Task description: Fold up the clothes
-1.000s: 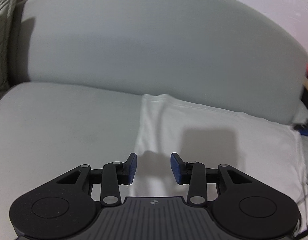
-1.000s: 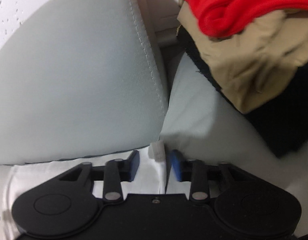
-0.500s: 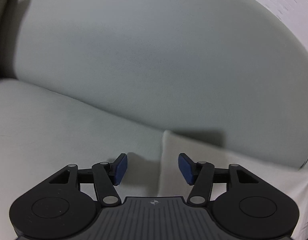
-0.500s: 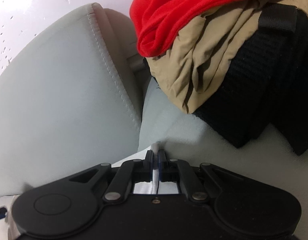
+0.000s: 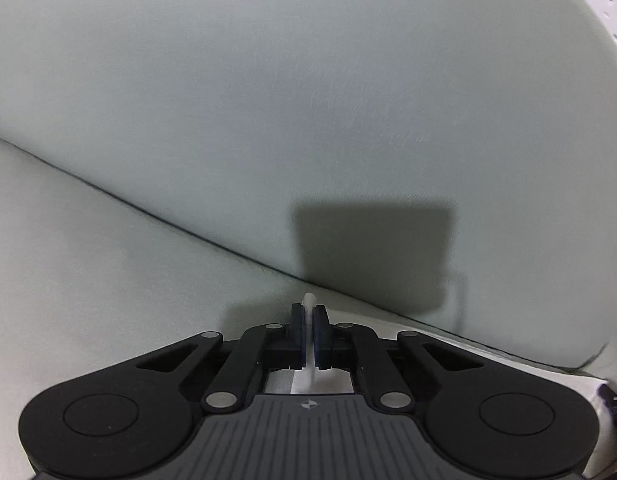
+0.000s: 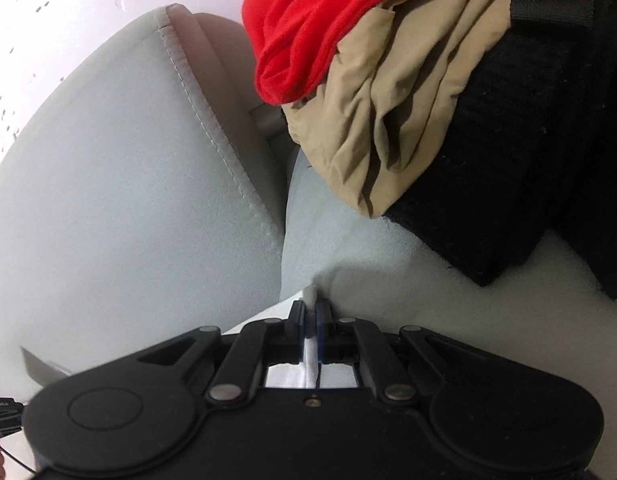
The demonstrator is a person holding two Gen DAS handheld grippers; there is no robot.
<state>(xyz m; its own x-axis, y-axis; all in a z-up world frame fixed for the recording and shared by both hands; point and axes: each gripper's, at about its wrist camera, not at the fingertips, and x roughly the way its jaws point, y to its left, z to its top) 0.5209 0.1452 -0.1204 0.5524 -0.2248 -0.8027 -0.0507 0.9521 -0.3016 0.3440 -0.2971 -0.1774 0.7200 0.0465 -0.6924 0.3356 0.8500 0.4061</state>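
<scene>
The white cloth (image 5: 308,302) lies on the sofa seat (image 5: 108,280) against the backrest. It looks thin, light and limp, best held at its corners. Left tongs (image 5: 308,320) and right tongs (image 6: 310,312) each pinch one. Beside it: one red (image 6: 308,20), one tan (image 6: 388,120), one black garment (image 6: 508,160).

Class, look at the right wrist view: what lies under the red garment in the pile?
Under the red garment lies a crumpled tan garment, resting on black fabric. What lies beneath the black fabric is covered.
</scene>
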